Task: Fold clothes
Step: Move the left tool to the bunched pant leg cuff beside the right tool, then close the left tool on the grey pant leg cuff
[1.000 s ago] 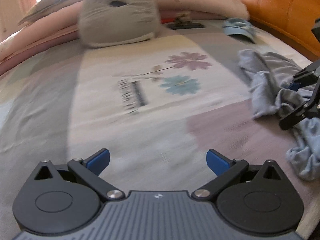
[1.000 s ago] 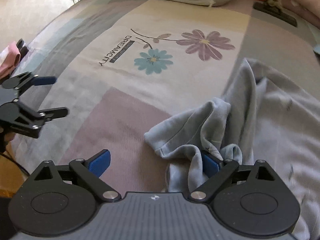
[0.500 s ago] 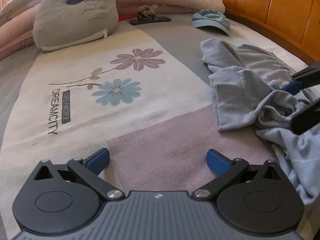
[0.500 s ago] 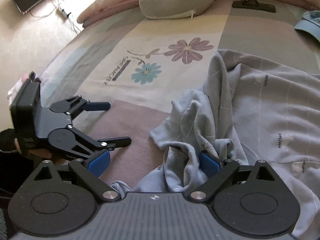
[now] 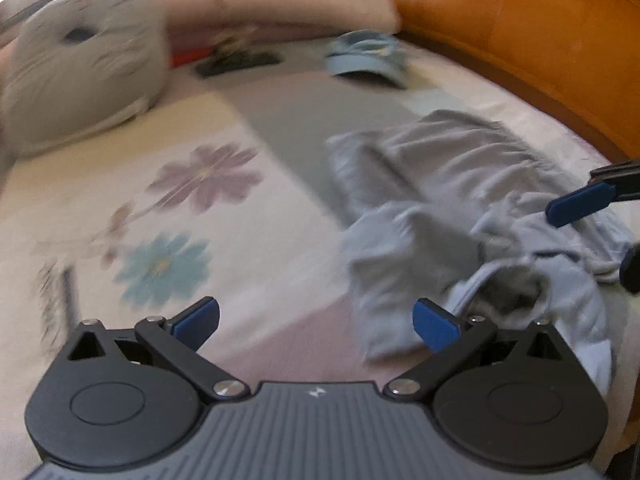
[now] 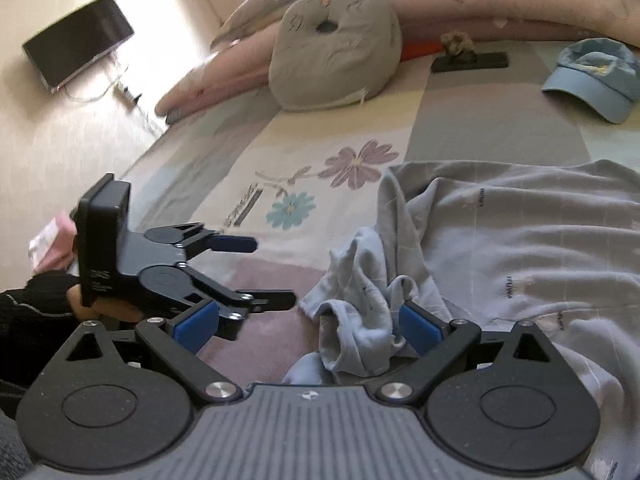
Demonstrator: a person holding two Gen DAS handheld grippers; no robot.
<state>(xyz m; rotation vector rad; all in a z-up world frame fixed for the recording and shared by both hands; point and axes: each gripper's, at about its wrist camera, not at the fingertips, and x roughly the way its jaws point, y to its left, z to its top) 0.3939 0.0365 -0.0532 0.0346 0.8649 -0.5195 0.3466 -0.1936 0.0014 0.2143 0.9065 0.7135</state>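
Note:
A light grey-blue garment (image 6: 520,248) lies crumpled on the patterned bedspread (image 6: 320,152), with a bunched sleeve (image 6: 356,320) at its near left corner. My right gripper (image 6: 308,326) is open, and that bunched sleeve lies between its blue pads. My left gripper (image 6: 264,272) is open too, held by a hand (image 6: 100,308) just left of the bunch, fingertips pointing at it. The left wrist view is blurred; there the left gripper (image 5: 316,322) is open with the garment (image 5: 440,200) reaching its right finger, and the right gripper (image 5: 608,240) shows at the right edge.
A blue cap (image 6: 596,76), a grey cat-face cushion (image 6: 336,48), a black stand (image 6: 468,62) and pink bolsters (image 6: 500,4) lie at the bed's far end. A wooden headboard (image 5: 540,60) runs along the right. A dark screen (image 6: 80,40) hangs beyond the left edge.
My left gripper has swung right, up close to the bunched sleeve. The right gripper has stayed open over the bunch, its view now tilted higher.

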